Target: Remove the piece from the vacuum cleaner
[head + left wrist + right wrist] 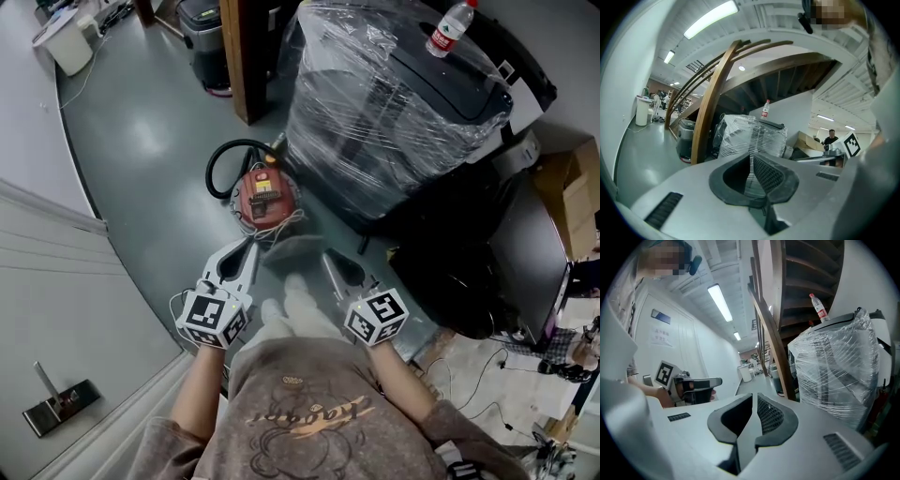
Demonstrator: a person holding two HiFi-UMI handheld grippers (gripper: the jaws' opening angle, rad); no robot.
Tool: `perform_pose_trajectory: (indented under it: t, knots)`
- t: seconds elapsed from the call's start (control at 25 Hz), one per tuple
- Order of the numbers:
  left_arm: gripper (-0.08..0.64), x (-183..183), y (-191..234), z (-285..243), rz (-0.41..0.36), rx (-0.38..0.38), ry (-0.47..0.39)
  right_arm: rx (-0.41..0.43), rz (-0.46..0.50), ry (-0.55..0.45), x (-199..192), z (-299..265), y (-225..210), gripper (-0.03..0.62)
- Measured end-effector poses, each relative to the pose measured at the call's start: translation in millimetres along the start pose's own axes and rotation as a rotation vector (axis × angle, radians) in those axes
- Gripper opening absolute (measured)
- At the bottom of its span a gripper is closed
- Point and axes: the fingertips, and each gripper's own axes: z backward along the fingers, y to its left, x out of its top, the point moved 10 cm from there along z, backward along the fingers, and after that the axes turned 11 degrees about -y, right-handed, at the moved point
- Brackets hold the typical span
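Observation:
A small red canister vacuum cleaner (265, 197) sits on the grey floor with its black hose (223, 161) looped at its left and a cord lying around it. Both grippers are held low in front of the person, short of the vacuum and apart from it. My left gripper (246, 253) points toward the canister, jaws shut with nothing between them. My right gripper (330, 261) is to its right, also shut and empty. In the left gripper view the left gripper (751, 163) has its pads together; in the right gripper view the right gripper (753, 403) does too. Neither gripper view shows the vacuum.
A large plastic-wrapped machine (394, 103) with a water bottle (451, 28) on top stands right behind the vacuum. A wooden post (246, 56) and a dark bin (202, 37) are beyond it. A cardboard box (574, 192) and cables lie at the right, and a wall and door (56, 281) at the left.

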Motion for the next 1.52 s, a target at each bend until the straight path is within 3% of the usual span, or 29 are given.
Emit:
perform_pose_trajectory:
  t: [0.16, 0.24, 0.4, 0.52, 0.76, 1.12, 1.52]
  knots:
    - [0.011, -1.3, 5.6, -10.6, 0.019, 0.009, -0.003, 0.019, -0.023, -0.001, 0.7, -10.7, -10.3, 0.084]
    - [0.104, -3.1, 7.7, -16.5, 0.027, -0.002, -0.004, 0.039, -0.041, 0.002, 0.2, -15.3, -15.8, 0.116]
    - [0.234, -8.2, 11.8, -26.5, 0.045, -0.027, 0.003, 0.074, -0.033, 0.034, -3.1, -23.2, -25.4, 0.252]
    - [0.296, -15.6, 20.8, -36.2, 0.053, -0.032, 0.028, 0.086, -0.013, 0.067, -8.3, -33.2, -36.6, 0.262]
    - [0.299, -47.0, 39.0, -55.9, 0.065, -0.036, 0.126, 0.152, -0.006, 0.193, -39.1, -57.5, -64.6, 0.262]
    - [0.298, -155.7, 75.1, -104.1, 0.025, -0.087, 0.336, 0.273, 0.086, 0.423, -128.0, -109.7, -120.0, 0.262]
    - [0.298, -307.5, 120.2, -134.7, 0.019, -0.145, 0.547, 0.381, 0.172, 0.66, -264.7, -157.4, -184.0, 0.262]
